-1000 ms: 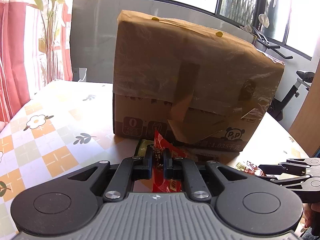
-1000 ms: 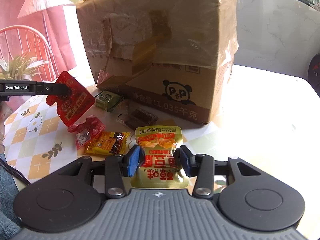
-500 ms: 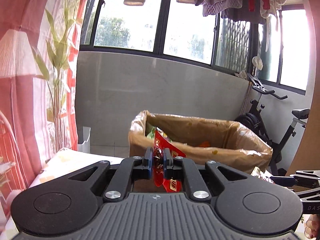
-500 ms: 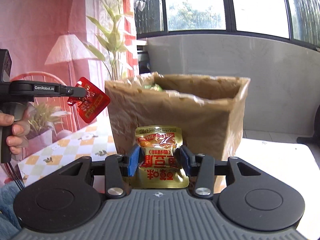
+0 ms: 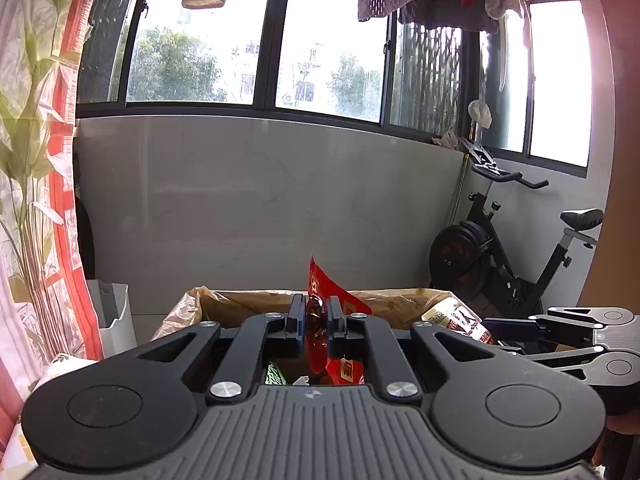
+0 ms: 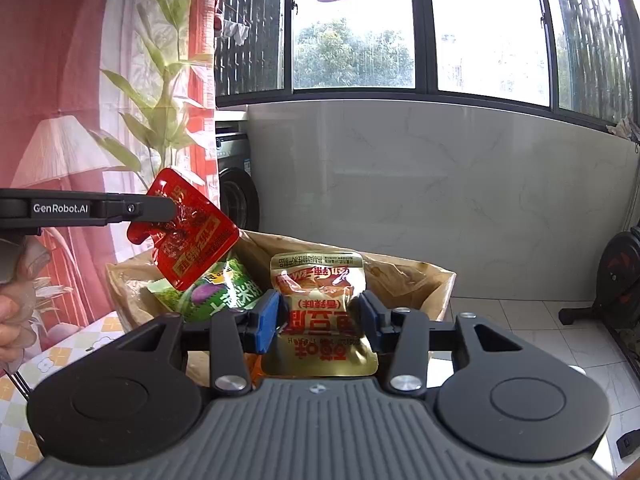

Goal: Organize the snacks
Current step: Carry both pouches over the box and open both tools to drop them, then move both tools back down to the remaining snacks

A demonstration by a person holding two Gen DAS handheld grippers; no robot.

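My left gripper is shut on a red snack packet, held above the open top of a brown cardboard box. In the right wrist view that same red packet hangs from the left gripper over the box's left side. My right gripper is shut on a gold snack pouch, also above the box. A green snack bag lies inside the box. The right gripper with its gold pouch shows at the right of the left wrist view.
The box stands on a table with a flower-patterned cloth. A red curtain hangs at the left. An exercise bike stands at the right by the grey wall. A person's hand holds the left gripper's handle.
Both grippers rose from table level in front of the box to above its open top, each carrying its packet. The box's inside now shows below them.
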